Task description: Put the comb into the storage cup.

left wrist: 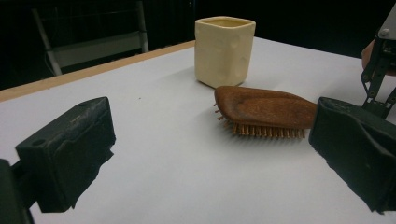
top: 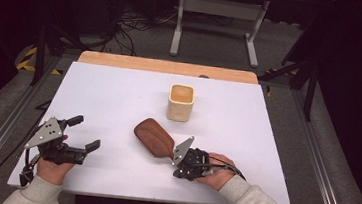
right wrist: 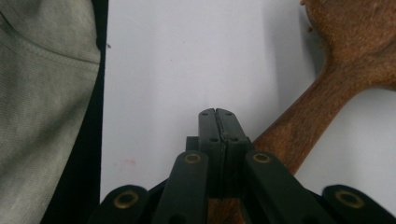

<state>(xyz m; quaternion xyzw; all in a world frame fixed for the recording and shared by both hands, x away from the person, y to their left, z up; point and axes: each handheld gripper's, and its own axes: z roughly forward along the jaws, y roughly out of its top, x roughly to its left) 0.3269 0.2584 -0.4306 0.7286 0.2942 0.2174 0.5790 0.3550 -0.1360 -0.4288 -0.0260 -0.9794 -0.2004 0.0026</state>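
Note:
A brown wooden hairbrush [top: 154, 138] lies bristles down on the white table [top: 109, 95], its handle pointing toward the person's right hand. My right gripper [top: 178, 168] sits over that handle end. In the right gripper view its jaws [right wrist: 217, 114] are pressed together with nothing between the tips, and the brush handle [right wrist: 322, 109] runs beside and under them. My left gripper [top: 86, 132] rests at the near left, open and empty, well apart from the brush. In the left gripper view its jaws [left wrist: 210, 140] frame the brush [left wrist: 266, 109] and a cream square cup [left wrist: 224, 44].
The cream cup [top: 181, 102] stands upright behind the brush, near the table's middle. A wooden strip [top: 167, 66] runs along the far edge. Beyond it stand a grey table frame [top: 178, 26] and floor cables. A grey sleeve [right wrist: 42, 116] lies past the near table edge.

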